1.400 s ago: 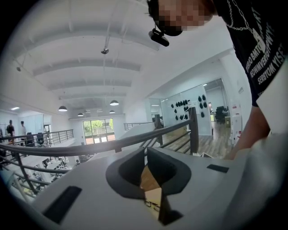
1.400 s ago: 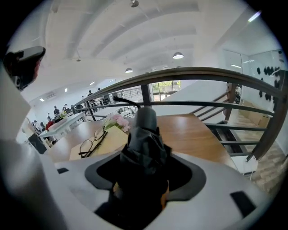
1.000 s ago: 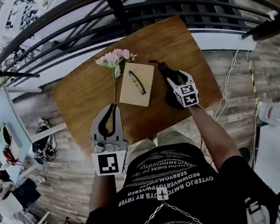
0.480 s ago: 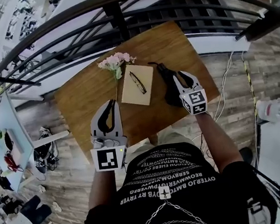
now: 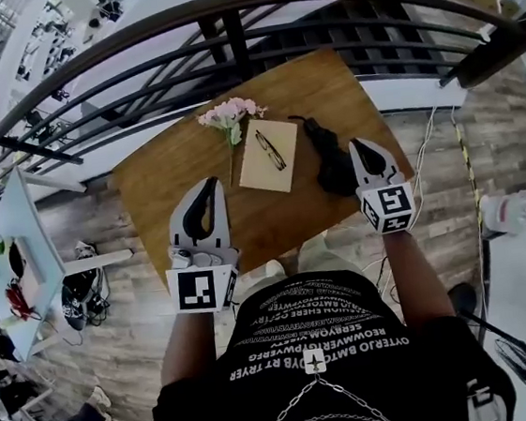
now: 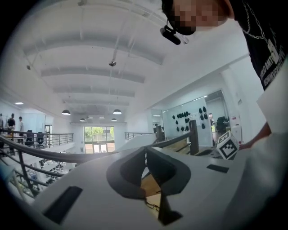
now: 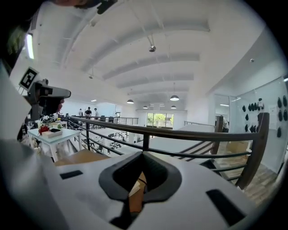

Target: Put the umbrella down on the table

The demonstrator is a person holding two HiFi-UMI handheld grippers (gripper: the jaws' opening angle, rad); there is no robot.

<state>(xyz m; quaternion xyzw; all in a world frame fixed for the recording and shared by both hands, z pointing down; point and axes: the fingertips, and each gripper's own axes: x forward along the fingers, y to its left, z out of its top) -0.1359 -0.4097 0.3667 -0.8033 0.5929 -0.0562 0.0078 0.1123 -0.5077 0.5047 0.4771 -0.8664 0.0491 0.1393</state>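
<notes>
Right gripper (image 5: 361,144) is off the umbrella (image 5: 326,155) now: a second ago its fingers sat over the black bundle, and since then it has drawn back toward the person, with the marker cube nearer the table's front edge. Its jaws have just been closing and now stand together, with nothing between them; its own view shows only a sliver of tan surface through the loop of the pads. Umbrella is folded, black, and lies flat on the right part of the wooden table (image 5: 161,183), its thin strap end toward the railing and its thicker end toward the person. It looks unshifted since the earlier frames. In the head view the right gripper's tips sit just beside the umbrella's right flank; whether they touch it I cannot tell. Left of the umbrella, near but apart, lies a tan notebook (image 5: 259,163) with a pair of glasses (image 5: 270,149) on top. A stem of pink flowers (image 5: 228,114) lies at the notebook's far left corner, blooms toward the railing. Left gripper (image 5: 209,183) hangs over the table's front left part, well apart from the umbrella, tips closed on nothing. A dark curved railing (image 5: 222,16) runs beyond the table's far edge.
</notes>
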